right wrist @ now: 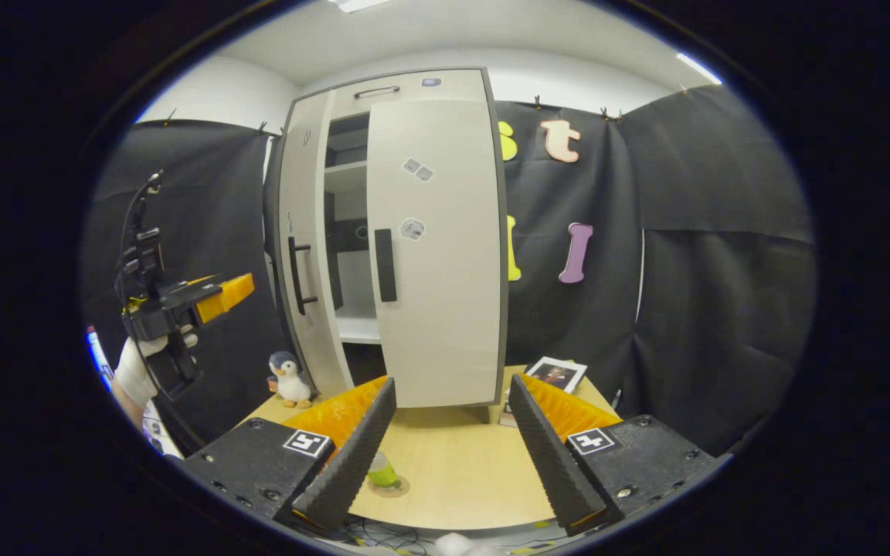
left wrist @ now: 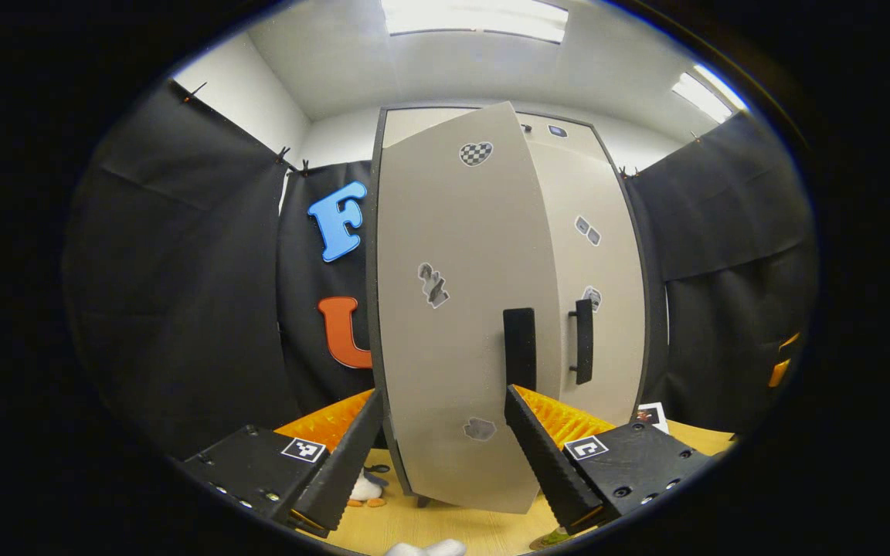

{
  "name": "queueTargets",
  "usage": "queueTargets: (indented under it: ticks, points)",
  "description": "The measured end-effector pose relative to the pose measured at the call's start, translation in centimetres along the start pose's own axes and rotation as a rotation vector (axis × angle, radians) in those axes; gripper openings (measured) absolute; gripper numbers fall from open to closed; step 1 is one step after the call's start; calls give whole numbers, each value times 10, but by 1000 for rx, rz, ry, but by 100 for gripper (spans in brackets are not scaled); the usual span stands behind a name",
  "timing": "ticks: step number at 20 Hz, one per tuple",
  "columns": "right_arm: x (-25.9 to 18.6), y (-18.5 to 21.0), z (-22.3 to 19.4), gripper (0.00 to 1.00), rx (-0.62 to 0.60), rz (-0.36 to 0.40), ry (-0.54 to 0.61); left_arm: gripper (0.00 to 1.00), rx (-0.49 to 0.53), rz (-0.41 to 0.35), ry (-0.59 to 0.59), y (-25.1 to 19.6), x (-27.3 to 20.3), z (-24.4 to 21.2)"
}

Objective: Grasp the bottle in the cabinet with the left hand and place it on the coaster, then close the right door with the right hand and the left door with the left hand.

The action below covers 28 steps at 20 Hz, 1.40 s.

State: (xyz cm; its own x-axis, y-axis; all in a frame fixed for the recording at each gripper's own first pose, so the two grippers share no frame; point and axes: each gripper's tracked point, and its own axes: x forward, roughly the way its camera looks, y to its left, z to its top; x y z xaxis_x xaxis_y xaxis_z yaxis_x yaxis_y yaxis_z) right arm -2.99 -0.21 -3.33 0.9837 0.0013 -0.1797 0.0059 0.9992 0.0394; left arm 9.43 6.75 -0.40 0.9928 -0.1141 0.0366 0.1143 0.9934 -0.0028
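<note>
penguin toy (right wrist: 289,378), framed photo (right wrist: 555,374), wooden table (right wrist: 453,471)

**Even ceiling light, heavy fisheye bending**

Both views are bright and evenly lit by ceiling light panels (left wrist: 476,19), which blow out to plain white glare. Shadows are soft and faint; the cabinet (right wrist: 429,247) interior sits dimmer than its pale doors. Focus is sharp at the centre. Straight cabinet edges bow strongly outward, and detail smears and darkens toward the rim.
</note>
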Motion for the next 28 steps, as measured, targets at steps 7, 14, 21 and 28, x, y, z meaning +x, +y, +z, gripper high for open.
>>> queueTargets:
  ticks: [7,14,21,28]
  points:
    - [3,8,9,94,10,-2,-44,96,-28,5,65,1,-42,-15]
    - [8,11,3,97,-2,-34,-58,96,-32,87,141,25,-88,-45]
    - [14,17,-8,97,-16,-29,-50,96,-42,122,157,19,-115,-61]
    - [17,20,-7,97,-25,-17,-53,96,-31,118,152,9,-115,-58]
